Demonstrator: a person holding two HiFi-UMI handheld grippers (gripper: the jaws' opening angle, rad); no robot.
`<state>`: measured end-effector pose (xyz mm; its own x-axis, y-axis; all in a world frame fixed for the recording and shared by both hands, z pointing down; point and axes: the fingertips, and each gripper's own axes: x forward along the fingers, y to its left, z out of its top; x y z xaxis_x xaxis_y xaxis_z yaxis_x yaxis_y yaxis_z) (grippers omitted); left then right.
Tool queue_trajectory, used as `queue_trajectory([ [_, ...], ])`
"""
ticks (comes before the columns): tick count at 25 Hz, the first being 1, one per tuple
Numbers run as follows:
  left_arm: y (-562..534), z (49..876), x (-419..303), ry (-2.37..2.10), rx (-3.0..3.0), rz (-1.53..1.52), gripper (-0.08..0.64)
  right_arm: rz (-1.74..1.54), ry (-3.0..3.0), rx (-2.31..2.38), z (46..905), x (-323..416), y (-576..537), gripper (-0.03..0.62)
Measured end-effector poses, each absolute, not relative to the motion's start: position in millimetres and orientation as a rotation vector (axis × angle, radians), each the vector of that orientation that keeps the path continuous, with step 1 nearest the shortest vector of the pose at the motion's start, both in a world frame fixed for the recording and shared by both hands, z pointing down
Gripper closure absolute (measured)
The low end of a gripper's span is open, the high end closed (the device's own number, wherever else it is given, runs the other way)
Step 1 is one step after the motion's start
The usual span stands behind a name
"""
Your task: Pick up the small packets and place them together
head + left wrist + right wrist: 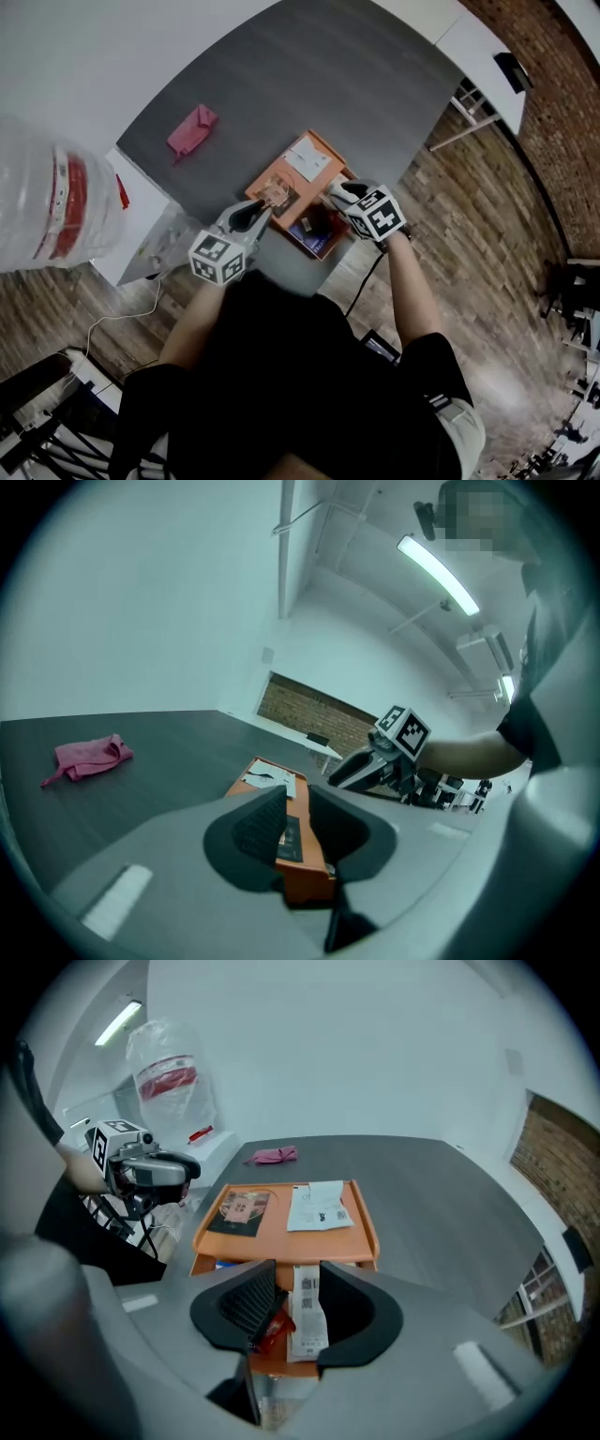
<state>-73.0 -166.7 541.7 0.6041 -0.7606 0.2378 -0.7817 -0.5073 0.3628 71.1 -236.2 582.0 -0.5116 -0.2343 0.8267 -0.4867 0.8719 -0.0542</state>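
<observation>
A person stood at the near edge of a grey table and held a gripper in each hand over an orange box.

The right gripper pointed down at the near side of the box. Its jaws were apart and had hold of nothing. A long white packet with black bar marks lay in the gap between them. It rested on a lower orange part, just in front of the box top. It was close to the right jaw, but the jaws were not squeezing it. A small red packet lay just beside it on the left, partly hidden by the left jaw.

On the flat top of the box lay a dark packet on the left side. A white paper lay on the right side. They were near each other but not touching. The dark packet was farther from the person than the white and red packets.

The left gripper was at the left side of the box and pointed almost level across it. Its jaws were apart too and gripped nothing. The near left edge of the box showed in the gap, with the dark packet lying on top of it.

A pink cloth lay far back on the table, well apart from the box. A big clear plastic bag with something red inside stood at the far left. The floor was brown wood.
</observation>
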Motion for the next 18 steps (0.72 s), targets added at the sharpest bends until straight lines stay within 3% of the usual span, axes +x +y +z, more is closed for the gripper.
queue_trajectory([
  [18,-169.4,542.6,-57.0,-1.173,2.41,0.091,0.486,0.457,-2.022,0.434,628.6,68.0,-195.3,0.443],
])
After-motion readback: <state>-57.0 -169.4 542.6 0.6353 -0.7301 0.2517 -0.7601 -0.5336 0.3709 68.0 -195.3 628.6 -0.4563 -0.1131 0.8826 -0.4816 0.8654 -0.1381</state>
